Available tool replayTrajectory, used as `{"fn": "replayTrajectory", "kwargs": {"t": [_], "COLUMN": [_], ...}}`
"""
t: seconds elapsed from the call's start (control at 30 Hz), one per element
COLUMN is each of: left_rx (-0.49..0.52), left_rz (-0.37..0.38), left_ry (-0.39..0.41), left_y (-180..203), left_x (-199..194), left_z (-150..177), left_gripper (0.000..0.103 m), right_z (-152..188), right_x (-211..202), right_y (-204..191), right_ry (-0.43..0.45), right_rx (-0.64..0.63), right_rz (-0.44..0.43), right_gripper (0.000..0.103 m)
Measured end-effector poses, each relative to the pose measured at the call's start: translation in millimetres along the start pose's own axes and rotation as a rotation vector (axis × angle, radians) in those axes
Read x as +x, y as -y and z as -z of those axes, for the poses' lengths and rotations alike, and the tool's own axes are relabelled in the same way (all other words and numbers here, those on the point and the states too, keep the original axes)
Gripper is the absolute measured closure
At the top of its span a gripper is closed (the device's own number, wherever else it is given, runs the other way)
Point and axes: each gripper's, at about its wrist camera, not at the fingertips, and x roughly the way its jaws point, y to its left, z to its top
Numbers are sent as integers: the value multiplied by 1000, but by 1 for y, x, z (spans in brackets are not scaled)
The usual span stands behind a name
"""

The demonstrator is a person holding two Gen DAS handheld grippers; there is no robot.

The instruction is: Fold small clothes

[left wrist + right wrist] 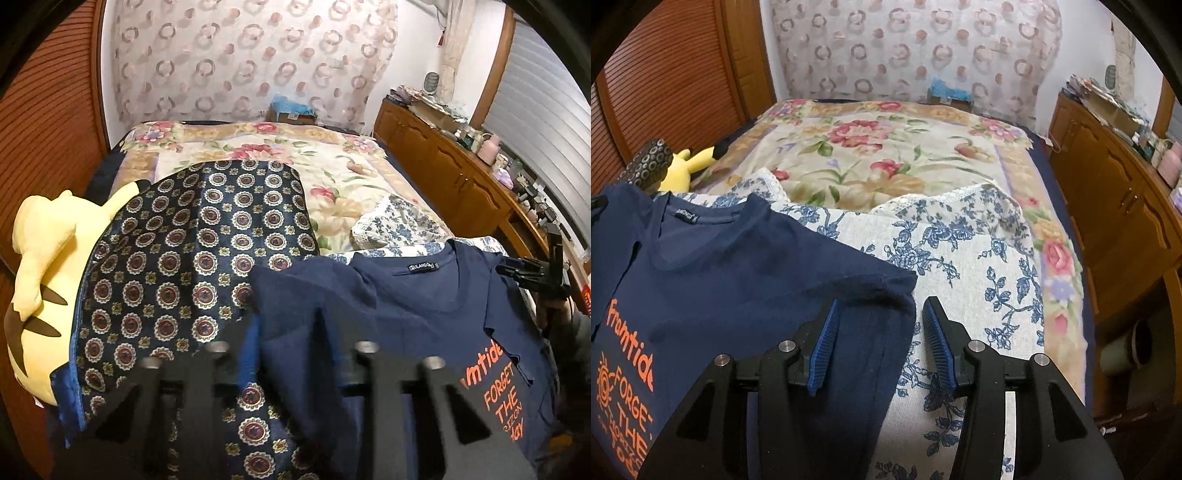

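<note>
A navy T-shirt [713, 266] lies front side up on the bed, over a white cloth with blue flowers [960, 254]. Its round neckline with a small label points toward the far end of the bed. Orange print on the chest reads "Frontide" and "FORGET THE". One short sleeve spreads flat onto the flowered cloth; the opposite sleeve [295, 291] lies against a dark patterned fabric.

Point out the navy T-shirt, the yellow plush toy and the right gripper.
T-shirt [713, 273]: right wrist view, on the chest below the collar.
Plush toy [40, 236]: left wrist view, on its yellow body.
Right gripper [879, 310]: right wrist view, midway between the blue fingertips.
</note>
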Motion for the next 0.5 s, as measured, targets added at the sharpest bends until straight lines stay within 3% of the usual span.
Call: {"fn": "replayTrajectory", "kwargs": {"t": [0.03,0.07,0.13,0.17,0.23,0.5], "left_rx": [4,6,15,19,32,91], "left_rz": [12,18,36,39,58,99], "left_ry": [6,9,27,34,61,140], "left_y": [2,4,11,14,25,59], "left_x": [-1,-2,-8,-11,-22,-65], "left_z": [-1,-2,-2,-3,-1,20], "left_gripper": [96,98,101,101,102,102], "right_z": [0,-1,-3,-4,-5,0], "right_x": [0,1,1,1,-4,-70], "right_y": [0,0,-2,-4,-6,-25], "right_ry": [0,0,-2,-6,3,170], "right_rx": [0,2,4,4,7,10], "right_rz": [-2,-8,-41,-47,-50,-79], "right_gripper": [57,63,91,95,98,99]}}
